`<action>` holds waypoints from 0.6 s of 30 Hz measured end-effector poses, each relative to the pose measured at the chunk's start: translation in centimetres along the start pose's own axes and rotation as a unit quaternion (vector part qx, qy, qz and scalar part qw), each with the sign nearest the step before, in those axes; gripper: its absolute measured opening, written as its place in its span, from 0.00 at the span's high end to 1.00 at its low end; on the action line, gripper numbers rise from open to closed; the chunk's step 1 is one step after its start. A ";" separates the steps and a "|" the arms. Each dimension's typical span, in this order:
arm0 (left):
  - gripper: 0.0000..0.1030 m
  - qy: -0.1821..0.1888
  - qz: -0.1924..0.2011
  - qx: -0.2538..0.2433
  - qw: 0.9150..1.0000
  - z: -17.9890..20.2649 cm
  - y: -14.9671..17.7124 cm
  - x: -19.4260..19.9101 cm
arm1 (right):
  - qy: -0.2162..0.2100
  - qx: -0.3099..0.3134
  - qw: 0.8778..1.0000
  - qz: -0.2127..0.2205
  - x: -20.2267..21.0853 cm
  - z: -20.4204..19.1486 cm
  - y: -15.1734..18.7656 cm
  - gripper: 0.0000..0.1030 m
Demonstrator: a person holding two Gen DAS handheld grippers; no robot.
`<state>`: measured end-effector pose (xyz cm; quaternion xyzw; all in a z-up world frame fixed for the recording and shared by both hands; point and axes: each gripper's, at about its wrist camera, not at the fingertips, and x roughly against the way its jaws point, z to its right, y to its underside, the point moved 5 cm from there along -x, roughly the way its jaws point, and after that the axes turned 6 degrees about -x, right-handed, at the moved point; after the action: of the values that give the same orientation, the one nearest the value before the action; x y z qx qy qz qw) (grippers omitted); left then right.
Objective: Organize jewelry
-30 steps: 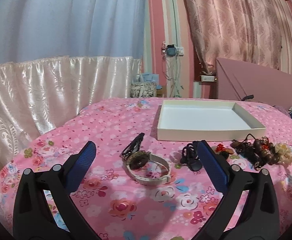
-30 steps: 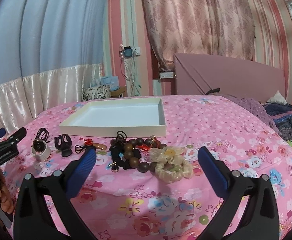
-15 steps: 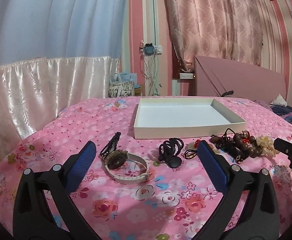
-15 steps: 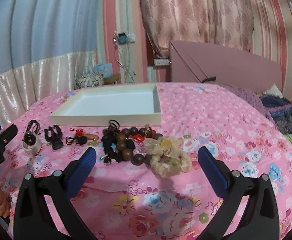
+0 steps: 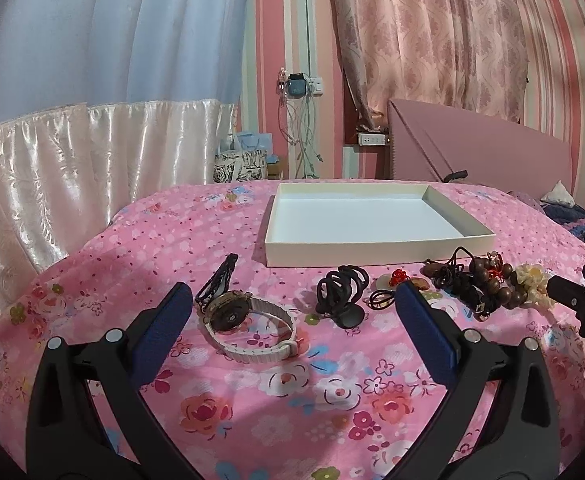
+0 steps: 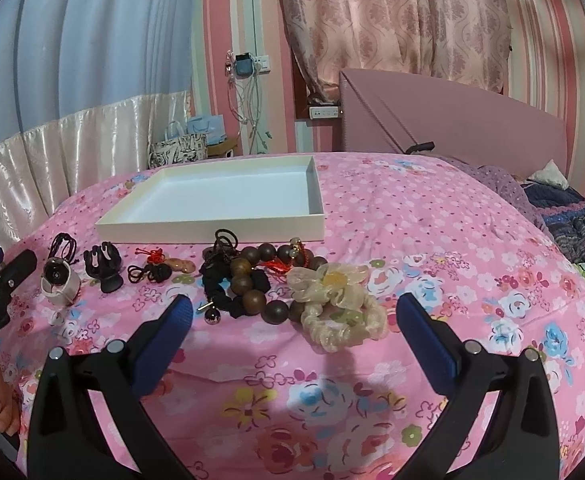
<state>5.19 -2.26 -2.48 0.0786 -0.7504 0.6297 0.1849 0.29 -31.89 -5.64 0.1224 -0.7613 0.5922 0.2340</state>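
A row of jewelry lies on the pink floral cloth in front of an empty white tray (image 5: 376, 256) (image 6: 212, 234). My left gripper (image 5: 292, 336) is open and empty, just short of a watch with a white strap (image 5: 248, 330); a black hair claw (image 5: 342, 294) lies right of it. My right gripper (image 6: 294, 330) is open and empty, just short of a cream scrunchie (image 6: 338, 306) and a wooden bead bracelet (image 6: 252, 280). The watch (image 6: 58, 278) and claw (image 6: 104, 266) also show at the left of the right wrist view.
A black hair clip (image 5: 218, 282) lies left of the watch. Red-corded pendants (image 6: 164, 266) and black cords (image 6: 216, 276) sit mid-row. The cloth drops off at the left toward a satin curtain (image 5: 72, 168). A pink headboard (image 6: 448, 120) and bedding (image 6: 572, 216) are at the right.
Both grippers have swung their view to the right and come slightly closer to the jewelry row. Both stay open. No item has moved.
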 end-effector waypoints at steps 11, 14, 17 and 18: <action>0.03 -0.004 0.001 -0.003 1.000 -0.1 -0.2 0.2 | -0.010 0.008 1.000 0.004 0.2 -0.4 0.0 0.07; 0.03 -0.003 -0.001 -0.002 1.000 -0.1 -0.2 0.1 | -0.010 0.007 1.000 0.003 0.2 -0.4 -0.1 0.09; 0.03 -0.003 -0.004 -0.001 1.000 -0.2 -0.2 -0.1 | -0.009 0.003 1.000 0.001 0.3 -0.2 -0.1 0.09; 0.03 -0.004 -0.004 -0.001 1.000 -0.2 -0.2 -0.1 | -0.010 0.002 1.000 0.000 0.3 -0.2 -0.1 0.10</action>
<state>5.40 -2.12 -2.36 0.0839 -0.7513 0.6279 0.1851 0.16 -31.72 -5.37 0.1290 -0.7623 0.5924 0.2265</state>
